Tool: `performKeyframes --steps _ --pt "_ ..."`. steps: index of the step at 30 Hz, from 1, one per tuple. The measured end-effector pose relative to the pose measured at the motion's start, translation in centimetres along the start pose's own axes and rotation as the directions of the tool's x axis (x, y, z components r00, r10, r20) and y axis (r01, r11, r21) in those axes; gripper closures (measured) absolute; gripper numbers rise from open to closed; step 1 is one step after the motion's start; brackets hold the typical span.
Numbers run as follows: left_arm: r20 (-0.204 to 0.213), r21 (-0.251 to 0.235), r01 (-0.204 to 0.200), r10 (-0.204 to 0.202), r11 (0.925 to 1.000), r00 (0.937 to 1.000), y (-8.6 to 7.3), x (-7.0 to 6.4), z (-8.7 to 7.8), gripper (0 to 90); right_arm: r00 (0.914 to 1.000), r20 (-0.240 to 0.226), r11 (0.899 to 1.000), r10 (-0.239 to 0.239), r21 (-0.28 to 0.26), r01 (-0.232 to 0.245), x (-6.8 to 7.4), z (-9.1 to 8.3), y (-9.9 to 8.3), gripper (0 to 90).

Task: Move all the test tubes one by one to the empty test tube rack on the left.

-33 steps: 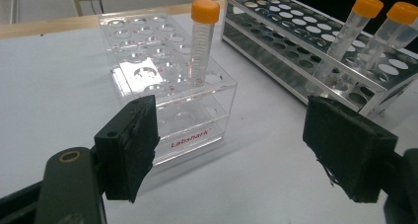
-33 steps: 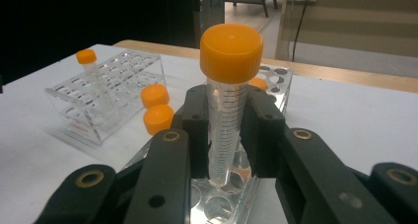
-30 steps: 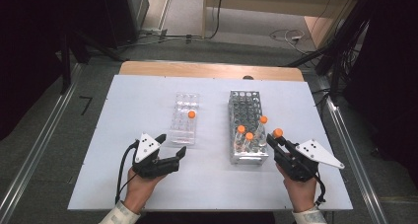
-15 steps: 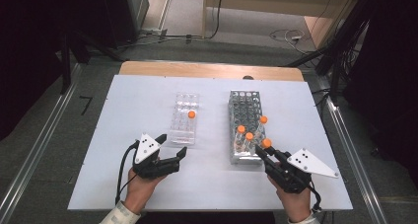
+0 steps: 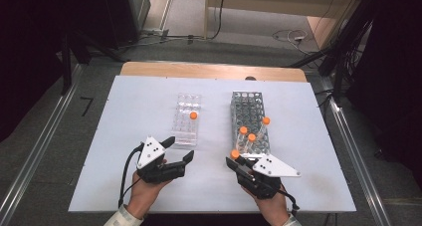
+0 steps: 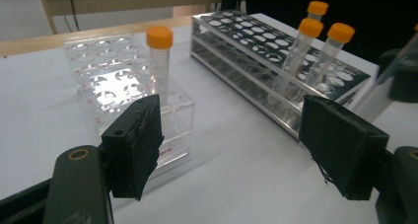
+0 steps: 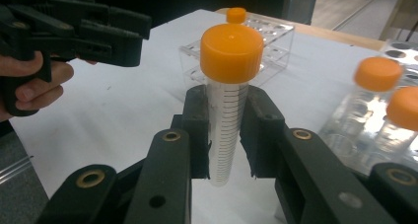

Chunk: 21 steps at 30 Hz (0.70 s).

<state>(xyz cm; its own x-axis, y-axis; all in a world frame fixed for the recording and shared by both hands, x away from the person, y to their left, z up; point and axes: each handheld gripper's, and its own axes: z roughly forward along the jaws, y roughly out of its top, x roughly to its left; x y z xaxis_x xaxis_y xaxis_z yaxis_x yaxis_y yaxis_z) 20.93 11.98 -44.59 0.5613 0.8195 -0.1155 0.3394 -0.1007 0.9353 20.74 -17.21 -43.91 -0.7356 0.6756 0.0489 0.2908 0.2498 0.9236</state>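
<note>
Right gripper (image 7: 224, 135): jaws closed on a clear graduated tube (image 7: 225, 135) with an orange cap (image 5: 234, 154), held upright just off the near end of the metal rack (image 5: 238, 104), above the table (image 5: 129, 96) towards its near edge. Rack holds three more capped tubes (image 6: 297, 51) (clustered at its near end). Left gripper (image 5: 178, 150): jaws wide apart, nothing between them, near the table's near edge, just short of the clear plastic rack (image 5: 181, 131). That rack carries one capped tube (image 6: 159, 61).
</note>
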Motion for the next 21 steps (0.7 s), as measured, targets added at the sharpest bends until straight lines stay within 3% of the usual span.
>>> performKeyframes --steps 5,13,21 --pt "0.036 -0.001 -0.021 0.021 0.9998 0.9991 0.3 -0.8 0.1 25.4 0.9997 -0.018 0.999 -0.018 0.027 0.019 0.6 1.6 0.1 71.7" --pt "0.069 -0.013 -0.022 0.022 0.9997 0.9973 0.9 -1.2 0.1 27.4 0.9980 -0.023 0.996 -0.058 0.070 0.059 1.4 4.1 0.3 71.7" --pt "0.127 -0.022 -0.048 0.050 0.9986 0.9907 1.5 -2.5 0.5 32.7 0.9967 -0.035 0.993 -0.073 0.089 0.076 2.2 5.5 0.8 71.7"
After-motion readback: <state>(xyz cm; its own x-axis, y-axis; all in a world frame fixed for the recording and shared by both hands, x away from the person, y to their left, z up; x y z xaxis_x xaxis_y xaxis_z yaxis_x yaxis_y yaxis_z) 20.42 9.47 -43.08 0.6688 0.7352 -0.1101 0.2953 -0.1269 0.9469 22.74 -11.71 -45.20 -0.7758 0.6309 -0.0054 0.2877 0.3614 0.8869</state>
